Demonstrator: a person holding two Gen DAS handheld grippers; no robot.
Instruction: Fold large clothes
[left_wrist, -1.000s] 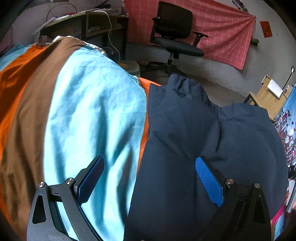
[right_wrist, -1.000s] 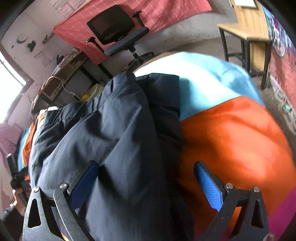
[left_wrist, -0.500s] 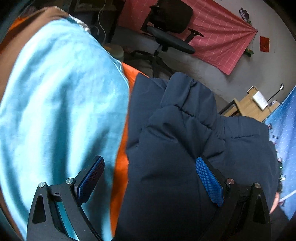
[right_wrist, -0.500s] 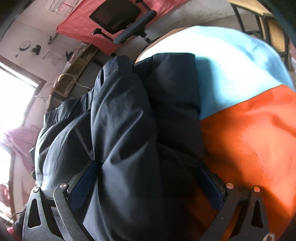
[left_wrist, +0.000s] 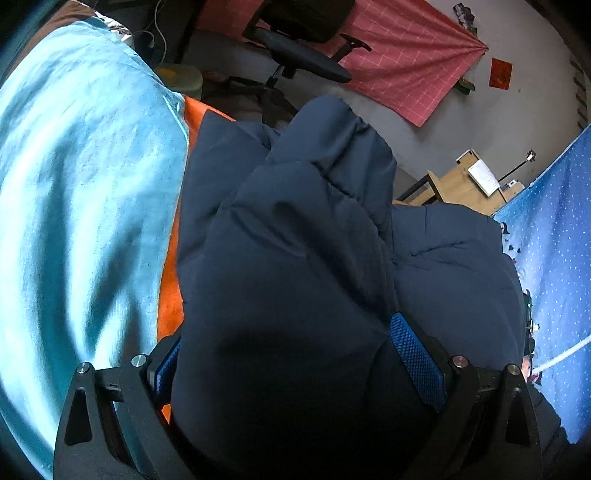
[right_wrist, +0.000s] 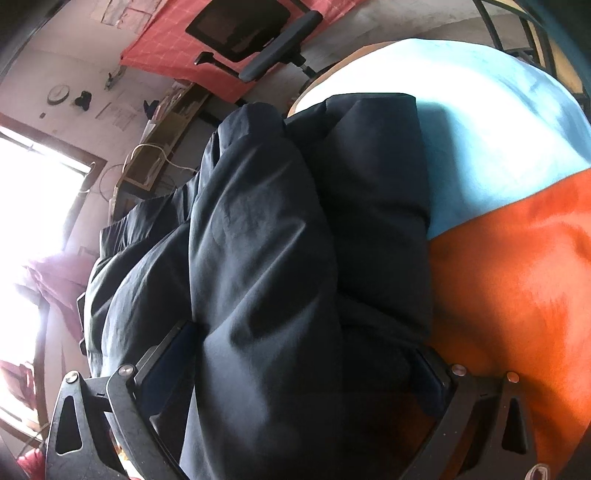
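Left wrist view. The left hand-held gripper (left_wrist: 295, 365) has its jaws spread wide, with a thick bulge of the dark navy padded jacket (left_wrist: 295, 236) lying between them. The blue textured pads (left_wrist: 415, 354) flank the fabric without visibly clamping it. The jacket lies in a partly folded heap on a colour-blocked cloth cover of light blue and orange (left_wrist: 81, 192); the light blue panel is to the jacket's left and a narrow orange strip shows along its left edge. Beyond the jacket stand a black swivel office chair (left_wrist: 306, 55) and a pink checked wall hanging (left_wrist: 406, 55).

Right wrist view. The right hand-held gripper (right_wrist: 295, 373) is likewise spread wide and straddles a raised ridge of the jacket (right_wrist: 266, 240); both pads are largely buried in cloth, so contact cannot be confirmed as a grip. The orange panel of the cover (right_wrist: 517, 295) lies to the jacket's right, the light blue panel beyond it.

Assessment. The jacket appears soft, bulky and springy, with a smooth shell likely to slip. Judged best taken at a seam, hem or folded edge rather than on the puffed middle, where filling would compress and slide out. Weight looks moderate; no fragility noted.
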